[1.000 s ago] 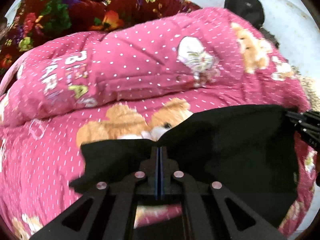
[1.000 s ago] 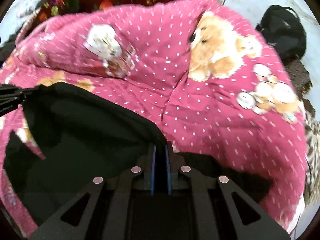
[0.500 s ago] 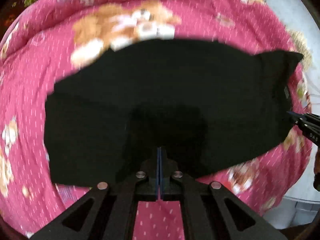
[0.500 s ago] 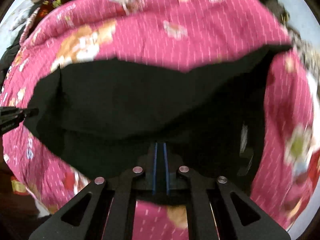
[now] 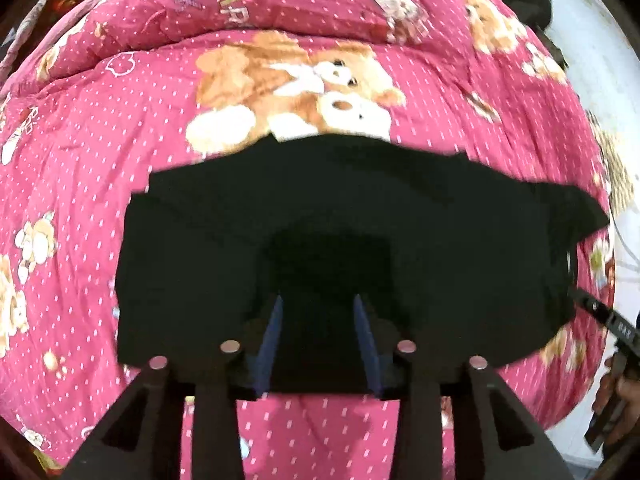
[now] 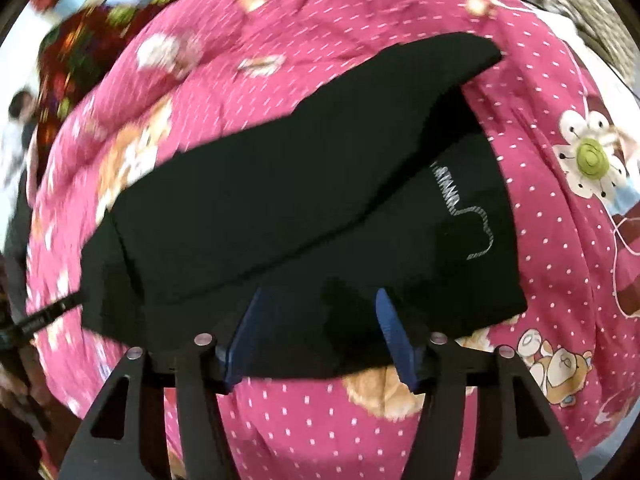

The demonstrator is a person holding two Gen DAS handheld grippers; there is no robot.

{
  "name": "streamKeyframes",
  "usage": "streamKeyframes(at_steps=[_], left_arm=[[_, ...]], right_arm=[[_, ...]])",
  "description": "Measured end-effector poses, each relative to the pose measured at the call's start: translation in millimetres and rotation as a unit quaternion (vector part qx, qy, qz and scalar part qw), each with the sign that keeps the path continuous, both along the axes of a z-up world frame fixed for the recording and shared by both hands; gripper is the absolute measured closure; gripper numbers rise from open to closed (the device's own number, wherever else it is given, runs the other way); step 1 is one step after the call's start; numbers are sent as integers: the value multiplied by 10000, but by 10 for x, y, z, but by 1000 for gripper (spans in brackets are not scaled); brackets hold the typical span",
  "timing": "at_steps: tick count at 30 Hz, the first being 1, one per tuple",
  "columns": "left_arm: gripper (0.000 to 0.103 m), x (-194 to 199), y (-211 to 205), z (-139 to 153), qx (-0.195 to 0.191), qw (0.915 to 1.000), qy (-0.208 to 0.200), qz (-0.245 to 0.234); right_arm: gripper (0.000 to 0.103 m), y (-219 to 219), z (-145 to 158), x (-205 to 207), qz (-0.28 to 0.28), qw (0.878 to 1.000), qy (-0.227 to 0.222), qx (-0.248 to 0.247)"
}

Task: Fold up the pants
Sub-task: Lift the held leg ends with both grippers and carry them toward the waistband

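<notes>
Left wrist view, left to right: pink dotted quilt [image 5: 100,208] with teddy-bear prints fills the frame; one large bear print [image 5: 296,88] sits upper centre. Black pants [image 5: 340,220], folded over, lie flat across the centre of the frame, their near edge just ahead of the fingertips. Left gripper [image 5: 318,312], bottom centre: blue-padded fingers spread well apart, nothing between them, poised over the near hem of the pants. The tip of the right gripper [image 5: 600,316] enters at the right edge, at the pants' right end.

Right wrist view, left to right: the left gripper's tip [image 6: 48,312] enters at the lower left edge. Pants [image 6: 280,200] run diagonally from lower left to upper right, upper layer folded over lower, white stitching [image 6: 460,208] on the right part. Right gripper [image 6: 320,316], bottom centre: fingers spread wide, holding nothing. Flower print [image 6: 588,160] at right on the quilt [image 6: 320,432].
</notes>
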State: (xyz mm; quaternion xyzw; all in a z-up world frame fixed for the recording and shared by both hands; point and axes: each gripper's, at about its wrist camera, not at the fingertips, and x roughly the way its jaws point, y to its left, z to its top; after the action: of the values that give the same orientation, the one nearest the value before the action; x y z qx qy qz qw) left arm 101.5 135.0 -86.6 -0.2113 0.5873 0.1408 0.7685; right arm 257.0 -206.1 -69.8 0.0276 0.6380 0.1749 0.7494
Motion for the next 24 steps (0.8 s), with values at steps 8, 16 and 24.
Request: streamKeyframes(at_steps=[8,16,24], left_arm=[[58,535,157,-343,284,9983,406,306],[64,740,169,-641,841,9933,702,379],[100,628,285,-414,615,9967,307,428]], right_arm=[[38,-249,-81,482,-808,9965,-55,194],[38,-435,-225,970,-1535,9873,-68,402],[91,-418,-114,1177,-1600,9857,-47,523]])
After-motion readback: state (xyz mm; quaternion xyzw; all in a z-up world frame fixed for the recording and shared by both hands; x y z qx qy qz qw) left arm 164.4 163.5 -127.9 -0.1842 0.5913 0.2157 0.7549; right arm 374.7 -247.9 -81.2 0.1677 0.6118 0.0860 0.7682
